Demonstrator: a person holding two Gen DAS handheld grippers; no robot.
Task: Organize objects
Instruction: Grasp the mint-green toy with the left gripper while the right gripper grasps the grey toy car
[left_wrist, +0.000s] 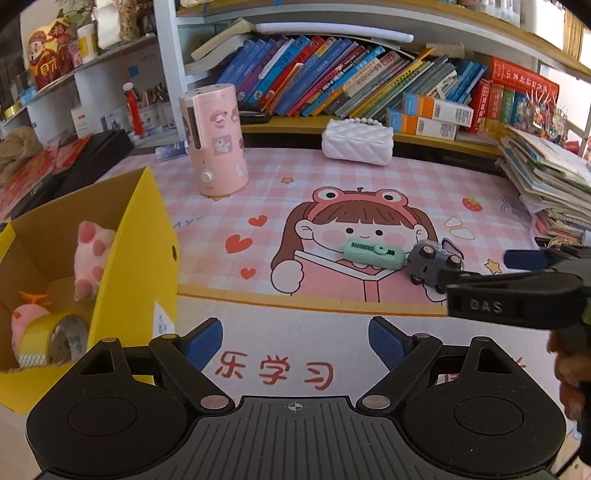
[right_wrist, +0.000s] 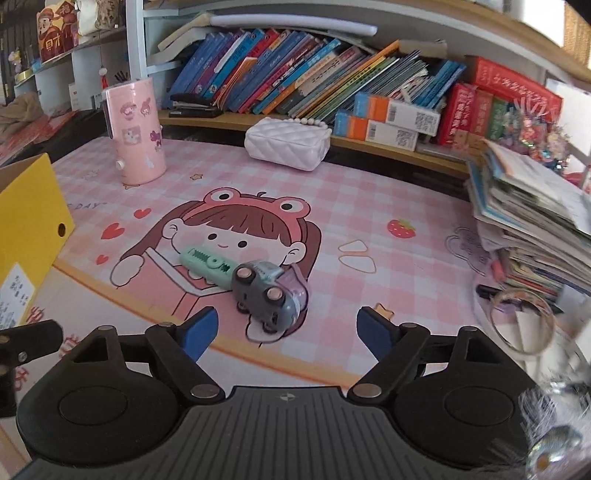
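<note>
Pink checked desk mat (right_wrist: 369, 192) carries a grey toy car (right_wrist: 267, 295) lying against a mint-green toy (right_wrist: 207, 264), the two touching, mid-mat on the cartoon girl. Right gripper (right_wrist: 284, 332): jaws apart, nothing between the pads, car just ahead of them. Left gripper (left_wrist: 295, 341): jaws wide, empty, over bare mat. Yellow cardboard box (left_wrist: 140, 258) at left holds a pink plush paw (left_wrist: 92, 254) and a tape roll (left_wrist: 55, 341). Pink cylinder (left_wrist: 216, 140) and white quilted purse (left_wrist: 356, 142) stand further back; leaning paper stack (right_wrist: 532, 221) crowds the right edge.
</note>
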